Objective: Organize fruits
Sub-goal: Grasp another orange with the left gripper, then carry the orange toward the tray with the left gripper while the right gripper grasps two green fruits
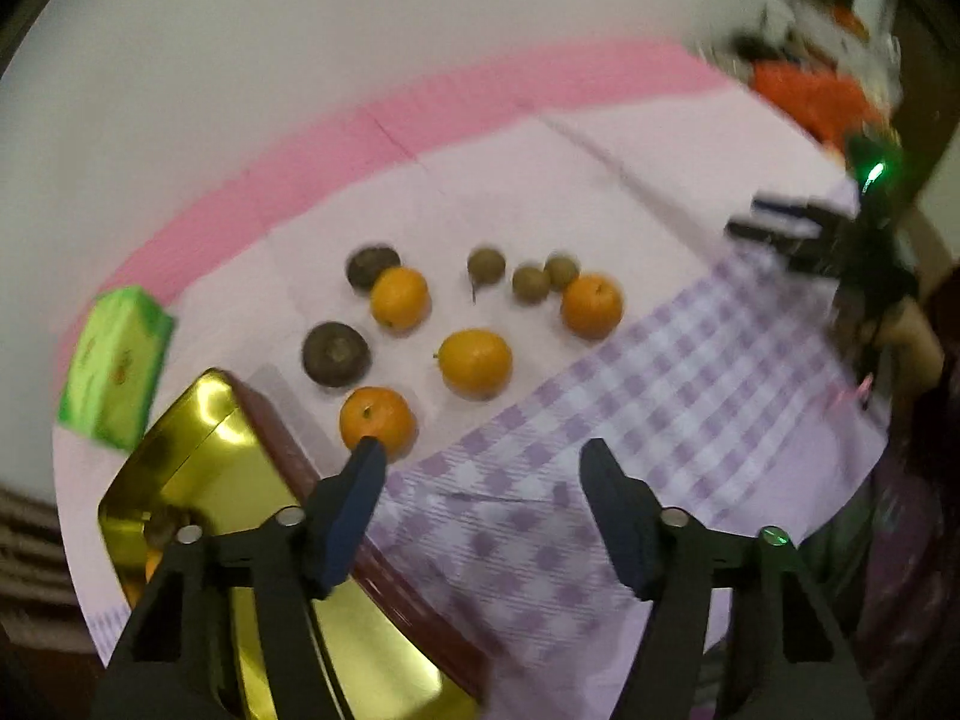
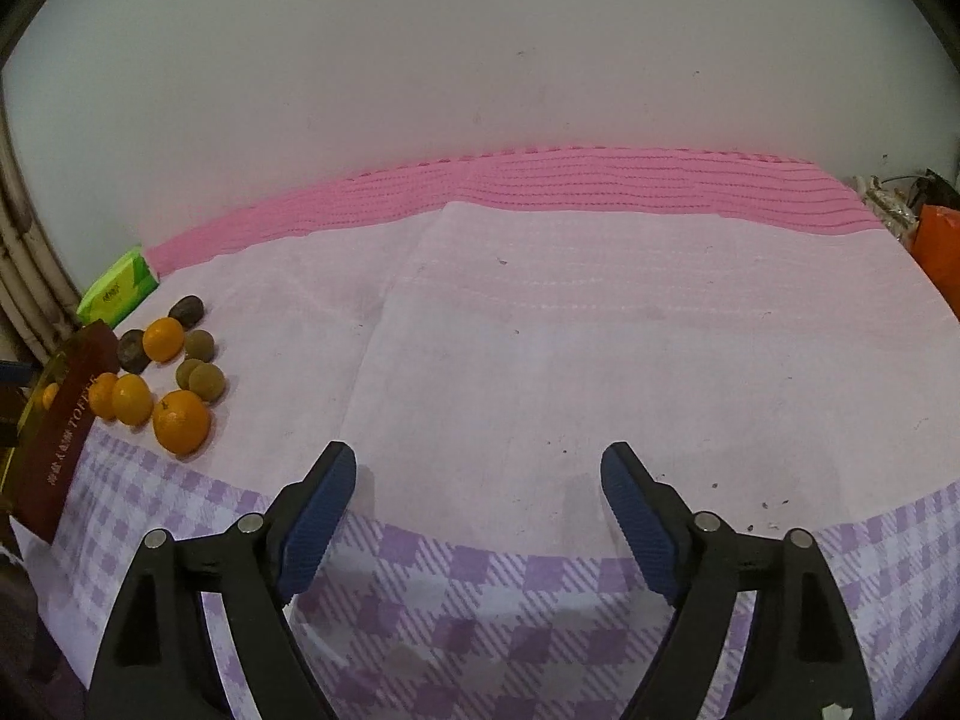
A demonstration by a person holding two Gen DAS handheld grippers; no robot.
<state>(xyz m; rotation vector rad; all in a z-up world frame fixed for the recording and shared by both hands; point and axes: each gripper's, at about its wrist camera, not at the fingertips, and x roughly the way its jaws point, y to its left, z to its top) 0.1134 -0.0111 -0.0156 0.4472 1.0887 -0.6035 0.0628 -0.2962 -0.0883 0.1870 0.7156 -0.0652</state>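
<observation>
Where the wall (image 2: 480, 60) ends, a pink-edged (lilac-checked) cloth (image 2: 540, 330) lies.

4 oranges (image 1: 400, 297), 3 green-brown fruits (image 1: 486, 265), 2 dark fruits (image 1: 336, 354), 1 gold tin (image 1: 198, 456), 1 green pkt (image 1: 117, 360).

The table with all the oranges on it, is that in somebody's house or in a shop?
Most likely a home, though I can't be sure. The table has a checked purple cloth over it and stands against a plain wall. On it lie loose oranges, a gold-lined gift tin and a green tissue pack.
</observation>
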